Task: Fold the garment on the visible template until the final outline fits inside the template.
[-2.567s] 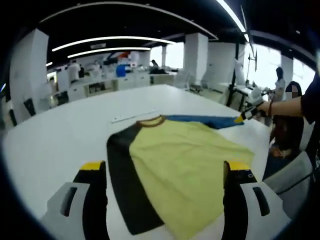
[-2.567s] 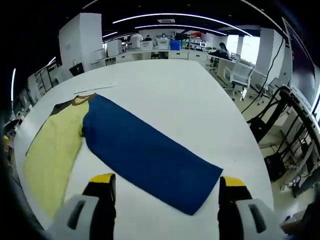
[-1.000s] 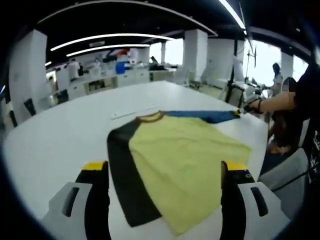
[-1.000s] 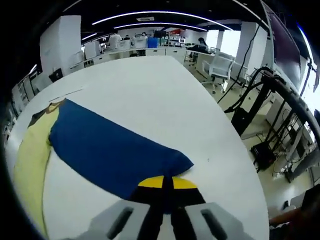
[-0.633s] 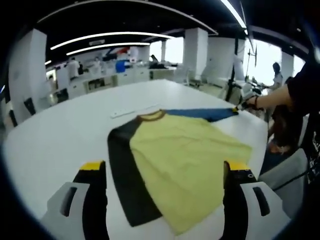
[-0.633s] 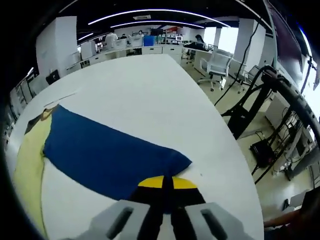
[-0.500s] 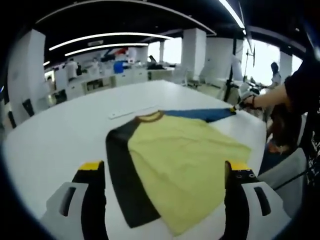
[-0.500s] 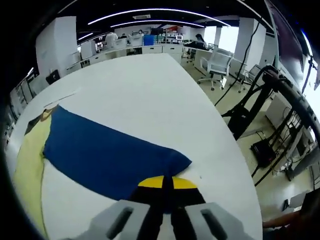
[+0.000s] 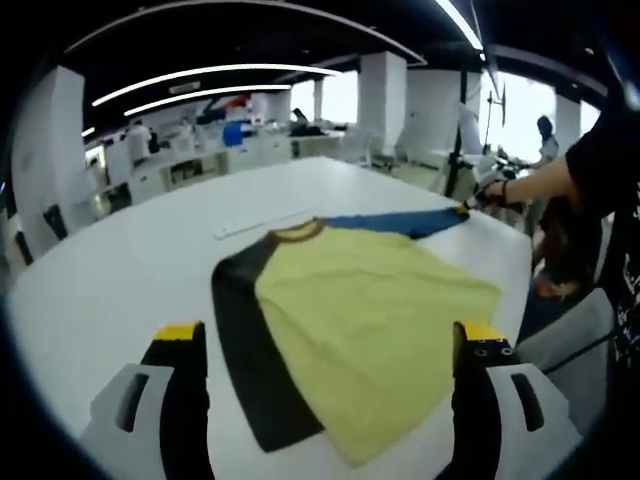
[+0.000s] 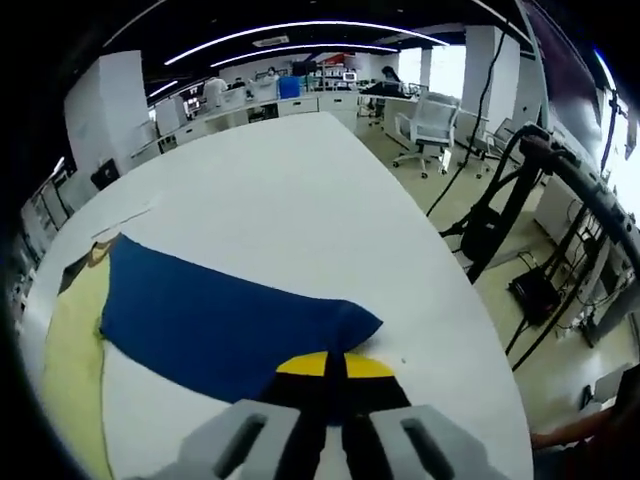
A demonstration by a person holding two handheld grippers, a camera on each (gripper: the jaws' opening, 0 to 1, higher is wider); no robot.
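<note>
Right gripper view has the right gripper [image 10: 335, 368] with its yellow-tipped jaws pressed together on the cuff end of the blue sleeve [image 10: 215, 325], just as half a second ago; the sleeve now looks slightly more drawn out across the white table [image 10: 300, 190], though the camera has also shifted. The garment [image 9: 370, 315] lies flat on the table: yellow body, black sleeve [image 9: 245, 350] toward the left gripper [image 9: 325, 345], blue sleeve stretched away to the far side. Left gripper view shows the left gripper's jaws wide apart, hovering at the near edge of the garment, much as before. White marks on a person's dark clothing [image 9: 622, 250] at the right edge may be lettering, unreadable.
</note>
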